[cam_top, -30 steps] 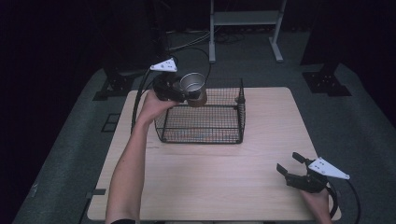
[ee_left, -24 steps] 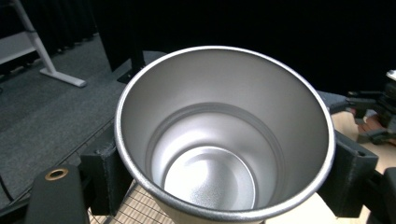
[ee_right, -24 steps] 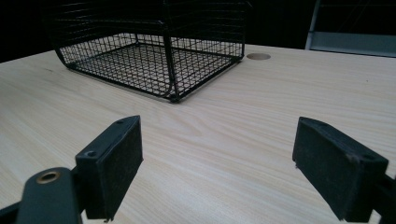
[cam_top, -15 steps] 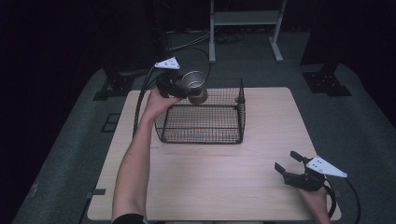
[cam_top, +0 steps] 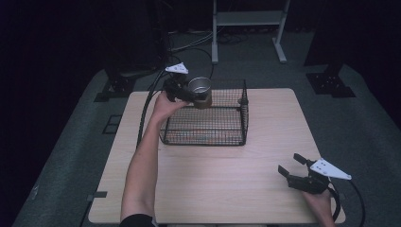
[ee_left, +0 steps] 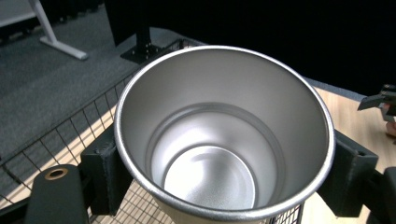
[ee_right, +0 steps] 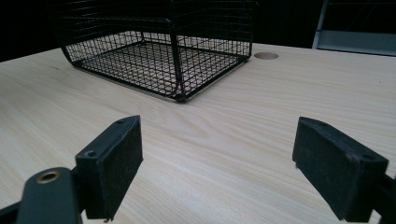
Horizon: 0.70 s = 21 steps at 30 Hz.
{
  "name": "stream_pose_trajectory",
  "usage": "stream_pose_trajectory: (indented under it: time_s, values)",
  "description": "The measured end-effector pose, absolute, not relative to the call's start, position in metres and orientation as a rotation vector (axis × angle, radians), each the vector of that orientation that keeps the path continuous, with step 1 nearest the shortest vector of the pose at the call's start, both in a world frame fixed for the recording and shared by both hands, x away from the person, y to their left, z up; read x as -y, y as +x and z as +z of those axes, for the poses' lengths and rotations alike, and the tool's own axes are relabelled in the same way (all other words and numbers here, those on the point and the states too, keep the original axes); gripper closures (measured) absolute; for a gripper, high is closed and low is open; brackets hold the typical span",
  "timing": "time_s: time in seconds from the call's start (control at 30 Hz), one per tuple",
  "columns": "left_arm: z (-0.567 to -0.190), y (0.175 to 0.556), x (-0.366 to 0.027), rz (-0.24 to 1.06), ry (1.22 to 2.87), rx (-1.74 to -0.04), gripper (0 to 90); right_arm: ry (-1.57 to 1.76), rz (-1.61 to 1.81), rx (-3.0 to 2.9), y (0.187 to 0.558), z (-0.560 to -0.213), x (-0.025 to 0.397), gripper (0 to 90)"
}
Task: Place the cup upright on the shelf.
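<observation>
— Where is the cup sitting right now?

— The steel cup [cam_top: 200, 90] is hanging in the air over the far left corner of the wire basket [cam_top: 208, 135], mouth up; the left gripper [cam_top: 189, 92] is clamping it, one jaw pressing each side of the wall just under the rim, as the left gripper view is showing [ee_left: 224, 140]; it is looking empty inside.

— Is it touching the basket's edge?

— I cannot tell whether its base is clearing the top wire; from above, the cup is overlapping the basket's far rim near the left corner, and the basket's floor is lying bare beneath and to the right of it.

— And the other hand?

— The right gripper [cam_top: 295, 172] is resting low near the near right corner of the worktop [cam_top: 227, 189], well apart from the basket; its jaws are standing wide and gripping nothing, with bare wood showing between them in the right gripper view [ee_right: 217, 154].

— How much room is there around the basket?

— A broad strip of bare worktop is lying between the basket's near edge and the person's side; the right side is likewise open; the basket's far edge is sitting close to the worktop's far edge.
</observation>
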<state>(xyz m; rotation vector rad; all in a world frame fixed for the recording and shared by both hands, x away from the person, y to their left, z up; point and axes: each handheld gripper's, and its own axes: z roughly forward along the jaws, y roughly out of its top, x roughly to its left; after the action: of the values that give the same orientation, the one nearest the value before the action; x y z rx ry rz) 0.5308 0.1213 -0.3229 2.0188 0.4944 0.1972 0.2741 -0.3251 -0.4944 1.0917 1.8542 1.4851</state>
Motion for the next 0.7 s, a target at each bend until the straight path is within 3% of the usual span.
stream_pose_trajectory:
  time_s: [0.1, 0.7]
  values:
    - [-0.332, 0.529, -0.121, 0.238, 2.019, -0.499, 17.7, 1.094, 1.484, -1.859, 0.274, -0.495, 0.325, 15.3]
    - [-0.369, 0.538, -0.106, 0.196, 2.11, -0.586, 17.6, 1.092, 1.489, -1.856, 0.273, -0.495, 0.328, 15.2]
